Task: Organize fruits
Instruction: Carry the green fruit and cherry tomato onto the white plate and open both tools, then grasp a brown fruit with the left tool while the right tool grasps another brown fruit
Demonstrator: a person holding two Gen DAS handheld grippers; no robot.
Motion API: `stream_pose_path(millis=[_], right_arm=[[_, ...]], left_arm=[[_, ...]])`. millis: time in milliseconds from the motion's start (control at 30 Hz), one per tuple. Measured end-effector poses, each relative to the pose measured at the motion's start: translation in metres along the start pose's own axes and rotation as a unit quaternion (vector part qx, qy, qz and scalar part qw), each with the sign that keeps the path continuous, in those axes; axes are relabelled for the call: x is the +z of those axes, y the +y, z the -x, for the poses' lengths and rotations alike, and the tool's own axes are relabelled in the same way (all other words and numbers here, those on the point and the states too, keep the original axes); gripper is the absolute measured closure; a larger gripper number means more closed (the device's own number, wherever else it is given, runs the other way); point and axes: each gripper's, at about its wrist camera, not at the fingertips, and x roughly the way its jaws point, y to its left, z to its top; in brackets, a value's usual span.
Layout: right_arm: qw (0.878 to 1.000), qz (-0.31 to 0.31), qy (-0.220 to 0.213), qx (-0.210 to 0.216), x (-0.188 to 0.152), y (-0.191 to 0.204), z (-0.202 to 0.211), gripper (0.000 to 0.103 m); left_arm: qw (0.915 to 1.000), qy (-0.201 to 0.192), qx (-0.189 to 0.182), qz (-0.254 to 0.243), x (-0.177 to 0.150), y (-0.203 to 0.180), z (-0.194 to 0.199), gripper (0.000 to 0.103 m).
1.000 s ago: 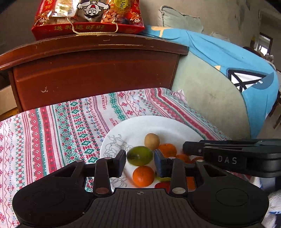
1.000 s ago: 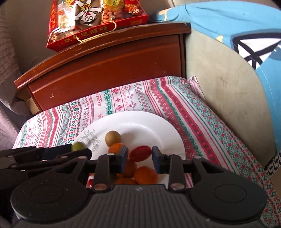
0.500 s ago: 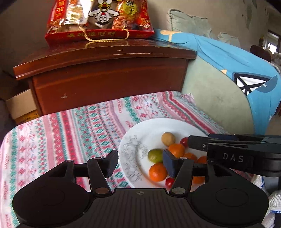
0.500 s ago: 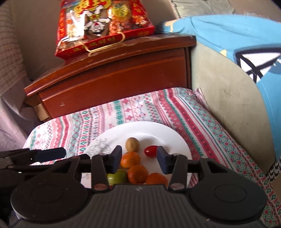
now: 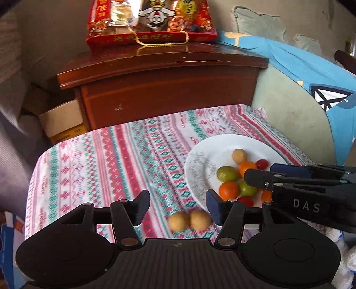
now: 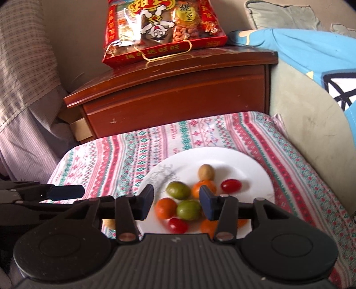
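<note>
- Fruit fills the near side of the white plate (image 5: 222,144) in your left wrist view; the plate sits at 3 o'clock on the striped cloth (image 5: 111,160) covering the tabletop.
- Your left tongs (image 5: 176,205) stand wide apart with nothing between the pads, hanging over the cloth just left of the plate.
- Two tan round fruits (image 5: 189,220) lie side by side, touching, on the cloth between your left fingers, just off the plate's rim at its 7 o'clock.
- On the plate you can see a tan fruit (image 5: 239,155) at the far side, then a green fruit (image 5: 227,173), an orange (image 5: 229,190) and a red cherry tomato (image 5: 262,164).
- Your right tongs come in from 3 o'clock and cover the plate's right part.
- Behind the cloth stands a wooden cabinet (image 5: 169,89) with a red snack bag (image 5: 151,20) on top.

- Through your right wrist view, the right tongs (image 6: 176,202) are also spread apart and grip nothing; they hover over the near half of the plate (image 6: 255,171).
- Between and just beyond your fingers lie a second green fruit (image 6: 189,209), a second orange (image 6: 165,207) and a second cherry tomato (image 6: 177,225).
- Your left tongs reach in at 9 o'clock, well clear of the plate.
</note>
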Motion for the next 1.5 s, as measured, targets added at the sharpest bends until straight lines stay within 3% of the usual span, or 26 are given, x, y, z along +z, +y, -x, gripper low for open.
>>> stream_pose_path(millis=[267,467,700,1300,1500], right_arm=[[0.999,0.022,0.006,0.032,-0.01,0.02,0.002,0.057],[0.997,0.045,0.02,0.065,-0.018,0.036,-0.004,0.057],[0.993,0.07,0.042,0.079,-0.03,0.052,-0.02,0.059],[0.982,0.181,0.043,0.036,-0.049,0.069,-0.044,0.077],[0.982,0.179,0.042,0.037,-0.046,0.069,-0.045,0.083]], left_arm=[[0.9986,-0.027,0.028,0.035,-0.004,0.026,0.018,0.047],[0.992,-0.056,0.038,0.107,0.001,0.058,0.026,0.048],[0.9884,-0.064,0.048,0.129,0.004,0.065,0.025,0.05],[0.988,-0.057,0.038,0.139,-0.001,0.071,0.023,0.05],[0.9886,-0.046,0.033,0.139,-0.005,0.072,0.016,0.05]])
